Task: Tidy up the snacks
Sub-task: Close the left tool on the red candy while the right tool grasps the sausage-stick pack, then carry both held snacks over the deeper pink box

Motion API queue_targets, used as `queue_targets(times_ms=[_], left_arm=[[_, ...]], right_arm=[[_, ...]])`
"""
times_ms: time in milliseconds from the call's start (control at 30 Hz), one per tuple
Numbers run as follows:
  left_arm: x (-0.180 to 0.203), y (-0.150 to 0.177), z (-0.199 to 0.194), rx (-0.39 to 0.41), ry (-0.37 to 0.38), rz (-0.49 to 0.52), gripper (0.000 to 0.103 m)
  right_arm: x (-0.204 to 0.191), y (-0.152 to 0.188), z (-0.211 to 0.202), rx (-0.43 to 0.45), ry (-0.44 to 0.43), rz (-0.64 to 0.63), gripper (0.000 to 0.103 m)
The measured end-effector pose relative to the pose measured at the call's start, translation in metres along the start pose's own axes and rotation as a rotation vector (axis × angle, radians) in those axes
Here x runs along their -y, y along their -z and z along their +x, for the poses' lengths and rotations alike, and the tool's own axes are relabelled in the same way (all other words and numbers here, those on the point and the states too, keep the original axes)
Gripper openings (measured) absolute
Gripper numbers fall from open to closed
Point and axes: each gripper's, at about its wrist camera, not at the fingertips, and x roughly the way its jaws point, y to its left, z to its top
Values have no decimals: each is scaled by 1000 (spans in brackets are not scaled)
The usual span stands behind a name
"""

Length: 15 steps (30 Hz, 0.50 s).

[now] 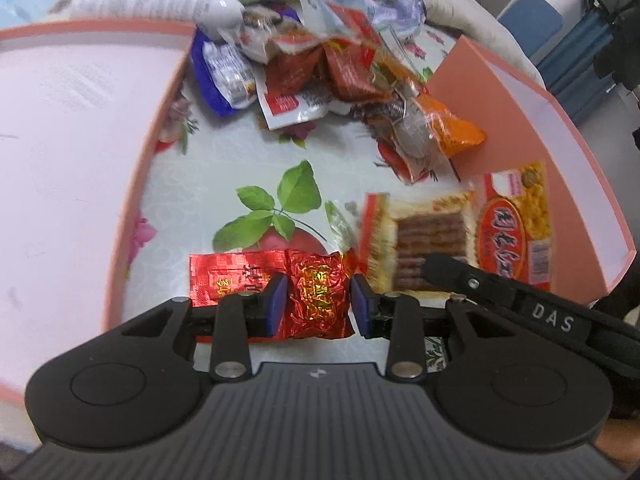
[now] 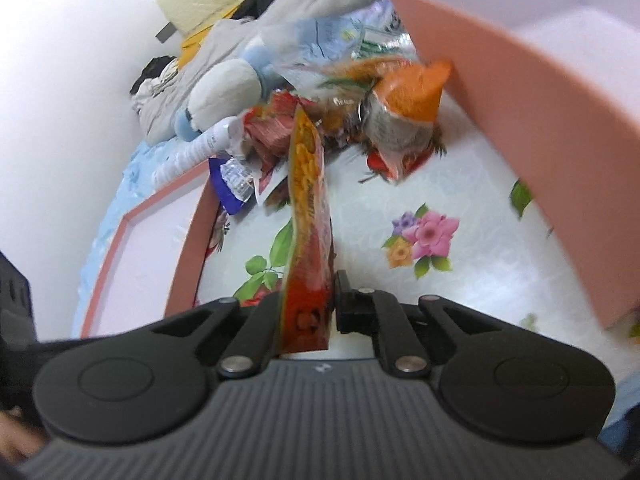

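Note:
My left gripper (image 1: 319, 298) is shut on a crinkled red foil packet (image 1: 316, 296), held low over the floral cloth; a flat red foil packet (image 1: 236, 278) shows just behind it to the left. My right gripper (image 2: 307, 308) is shut on a long yellow-and-red snack packet (image 2: 308, 216), seen edge-on. That same packet (image 1: 460, 236) shows flat in the left wrist view, with the right gripper's finger (image 1: 448, 270) on it beside the right pink box. A pile of snack packets (image 1: 340, 76) lies at the far side of the cloth.
A pink box (image 1: 144, 168) with a pale inside stands left, another pink box (image 1: 540, 120) right; both show in the right wrist view, the left box (image 2: 188, 248) and the right box (image 2: 520, 140). A plush toy (image 2: 224, 92) and a white bottle (image 1: 160, 0) lie behind the pile.

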Motion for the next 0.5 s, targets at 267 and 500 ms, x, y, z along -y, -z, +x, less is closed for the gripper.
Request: queue_targets(times_ms=[267, 500], left_arm=[[32, 10, -52, 80, -45, 27, 40], [71, 20, -93, 146, -58, 69, 40]], right_arm=[[-10, 1, -49, 42, 55, -148, 9], [-11, 0, -99, 113, 39, -206, 9]])
